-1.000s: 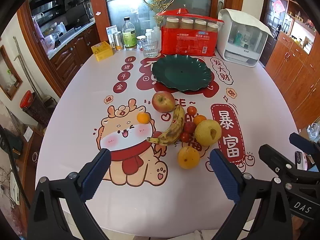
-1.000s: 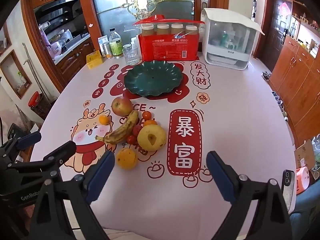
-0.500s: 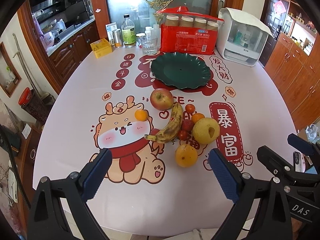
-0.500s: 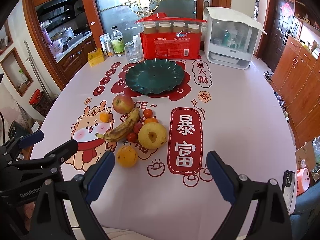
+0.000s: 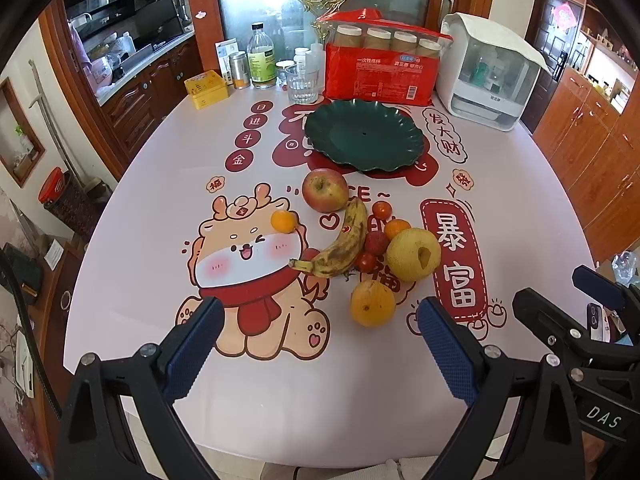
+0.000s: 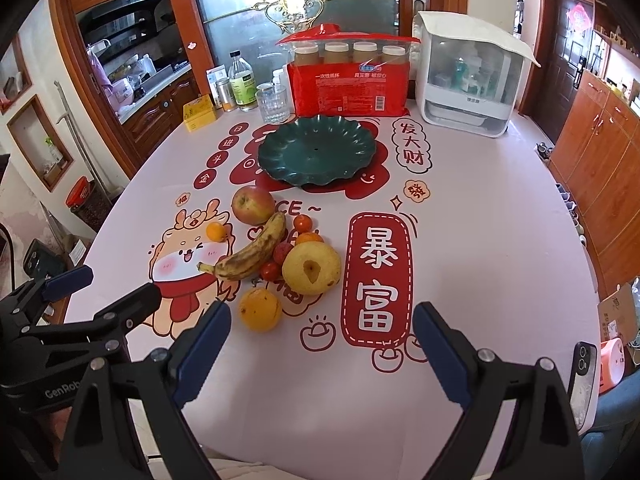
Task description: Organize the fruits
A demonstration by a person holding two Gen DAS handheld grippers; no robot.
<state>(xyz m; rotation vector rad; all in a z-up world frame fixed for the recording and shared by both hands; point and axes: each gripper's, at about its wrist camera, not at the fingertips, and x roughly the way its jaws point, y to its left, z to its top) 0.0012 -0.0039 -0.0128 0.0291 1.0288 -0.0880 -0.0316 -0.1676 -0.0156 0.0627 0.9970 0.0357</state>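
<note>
Fruit lies grouped mid-table: a red apple (image 5: 325,195), a spotted banana (image 5: 342,243), a yellow pear (image 5: 413,255), an orange (image 5: 372,303), a small tangerine (image 5: 283,221) and several cherry tomatoes (image 5: 381,209). An empty dark green plate (image 5: 363,139) sits behind them. My left gripper (image 5: 320,340) is open and empty, near the front edge, short of the orange. My right gripper (image 6: 322,344) is open and empty, just right of the orange (image 6: 260,309); the pear (image 6: 311,267) and plate (image 6: 318,152) lie ahead.
At the back stand a red pack of cups (image 5: 380,76), a white dish cabinet (image 5: 490,72), a glass (image 5: 303,84), a bottle (image 5: 261,62) and a yellow box (image 5: 206,89). The table (image 5: 520,208) has a printed cloth. Wooden cabinets flank both sides.
Both grippers have drifted slightly, so the fruit sits a little higher and left in the views. Both stay open; no fruit has moved.
</note>
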